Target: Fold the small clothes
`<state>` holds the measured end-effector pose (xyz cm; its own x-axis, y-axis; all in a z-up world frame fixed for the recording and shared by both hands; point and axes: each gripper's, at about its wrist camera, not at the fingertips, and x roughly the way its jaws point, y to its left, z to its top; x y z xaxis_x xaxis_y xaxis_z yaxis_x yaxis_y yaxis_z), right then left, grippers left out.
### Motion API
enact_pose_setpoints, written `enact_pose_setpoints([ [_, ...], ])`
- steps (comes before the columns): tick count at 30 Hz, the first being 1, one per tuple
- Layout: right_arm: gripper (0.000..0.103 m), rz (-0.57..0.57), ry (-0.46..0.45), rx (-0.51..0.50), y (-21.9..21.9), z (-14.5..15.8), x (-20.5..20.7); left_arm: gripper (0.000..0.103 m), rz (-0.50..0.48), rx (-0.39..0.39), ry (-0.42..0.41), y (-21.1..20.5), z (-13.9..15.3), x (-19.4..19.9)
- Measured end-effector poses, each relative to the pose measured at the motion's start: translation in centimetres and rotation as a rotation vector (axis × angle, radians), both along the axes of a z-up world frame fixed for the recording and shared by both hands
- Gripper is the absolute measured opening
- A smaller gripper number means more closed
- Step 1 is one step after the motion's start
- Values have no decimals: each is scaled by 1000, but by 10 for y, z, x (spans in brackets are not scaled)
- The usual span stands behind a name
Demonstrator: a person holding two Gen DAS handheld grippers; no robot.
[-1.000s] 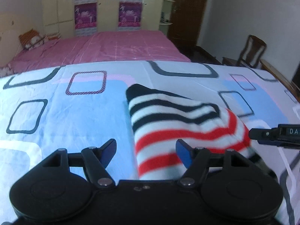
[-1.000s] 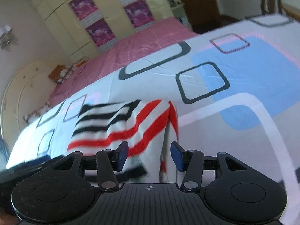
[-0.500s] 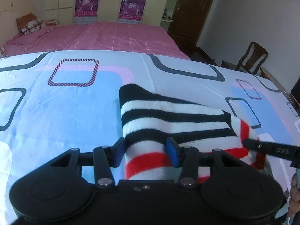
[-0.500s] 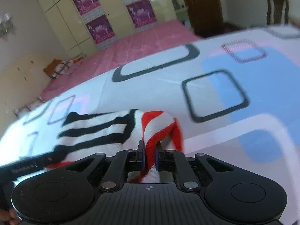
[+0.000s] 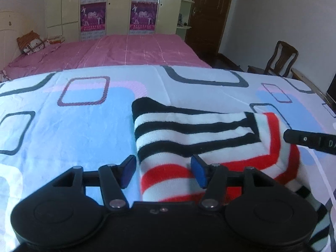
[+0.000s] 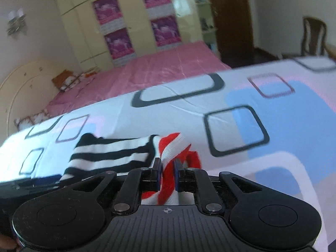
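Observation:
A small knitted garment (image 5: pixel 189 138) with black, white and red stripes lies on the patterned bedsheet (image 5: pixel 73 126). My left gripper (image 5: pixel 162 171) is open, its blue pads either side of the garment's near left edge. My right gripper (image 6: pixel 168 173) is shut on the red-and-white edge of the garment (image 6: pixel 170 153) and lifts that fold. The right gripper's tip shows in the left wrist view (image 5: pixel 310 141) at the garment's right side.
The bedsheet (image 6: pixel 262 126) is white and light blue with dark square outlines. Beyond it lies a pink bed (image 5: pixel 117 52), a wardrobe with purple posters (image 5: pixel 117 10), a dark door (image 5: pixel 208 12) and a wooden chair (image 5: pixel 281 58) at the right.
My right gripper closed on the garment's red-striped edge and now holds it raised. My left gripper narrowed at the near edge, then opened wide again.

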<state>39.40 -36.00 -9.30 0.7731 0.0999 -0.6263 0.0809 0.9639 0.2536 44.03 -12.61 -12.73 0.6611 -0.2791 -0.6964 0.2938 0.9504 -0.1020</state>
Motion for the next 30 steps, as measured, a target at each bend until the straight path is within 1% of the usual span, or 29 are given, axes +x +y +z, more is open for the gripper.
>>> enact_pose_setpoints([
  [2, 11, -5, -5, -33, 2, -1, -5, 62, -2, -1, -15, 5, 5, -10],
  [5, 11, -25, 28, -61, -2, -9, -9, 62, -7, -4, -5, 13, 8, -22],
  [6, 11, -31, 37, -51, -6, -11, -12, 63, -5, -6, -2, 16, 9, -27],
  [9, 12, -39, 27, -14, -11, -9, -22, 63, 1, -16, 8, 22, 8, -40],
  [12, 12, 4, 20, 38, -3, -4, -34, 63, 18, -40, 17, 26, 7, -49],
  [13, 12, 25, 28, 39, 2, -5, -37, 63, 16, -41, 21, 25, 6, -51],
  [16, 12, 49, 52, -23, 16, -12, -46, 61, 6, -32, 25, 23, 3, -56],
  [17, 12, 42, 66, -57, 19, -17, -47, 59, -1, -19, 20, 21, 1, -57],
  [19, 12, 23, 91, -108, 19, -28, -48, 58, -4, -21, 19, 22, -5, -58],
  [22, 12, 8, 104, -42, 7, -35, -46, 58, -2, -22, 18, 21, -8, -56],
  [24, 12, 11, 104, -42, 6, -35, -46, 58, -1, -16, 22, 21, -6, -56],
  [26, 12, 4, 98, -24, 4, -30, -48, 59, 5, -6, 27, 21, -2, -57],
  [30, 13, 4, 60, 20, 2, -13, -67, 61, 18, 11, 19, 20, 3, -63],
])
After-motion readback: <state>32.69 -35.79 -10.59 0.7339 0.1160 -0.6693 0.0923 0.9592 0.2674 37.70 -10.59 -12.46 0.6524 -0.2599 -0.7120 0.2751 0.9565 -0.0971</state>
